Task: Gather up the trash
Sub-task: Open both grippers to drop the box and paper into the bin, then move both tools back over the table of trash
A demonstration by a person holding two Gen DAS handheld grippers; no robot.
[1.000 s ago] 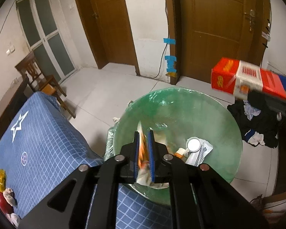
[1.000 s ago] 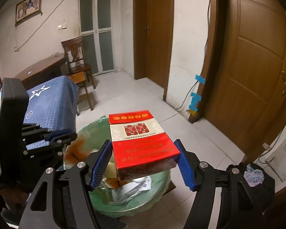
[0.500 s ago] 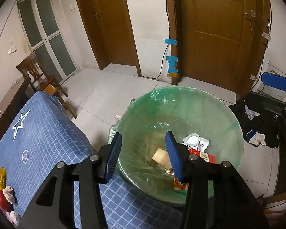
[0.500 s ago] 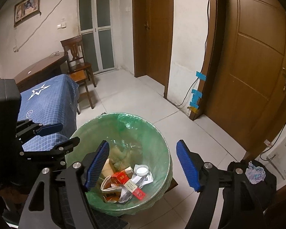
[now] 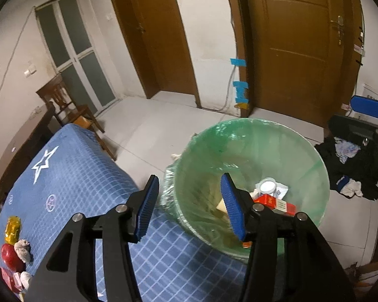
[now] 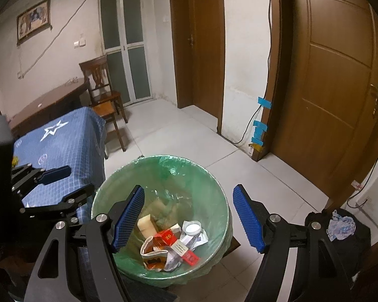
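The left gripper point(image 5: 189, 206) hangs with its jaws spread wide and nothing between them, over the near rim of the green-lined trash bin point(image 5: 312, 151), beside the blue checked surface point(image 5: 70, 176). The right gripper point(image 6: 189, 222) is likewise wide apart and empty above the bin point(image 6: 214, 181). Inside lie the red cigarette box point(image 6: 167, 237), a white round lid point(image 6: 192, 226), a beige sponge block point(image 6: 145, 222) and crumpled wrappers point(image 6: 155, 256). Dark clothes point(image 5: 352, 166) are heaped on the floor to the right.
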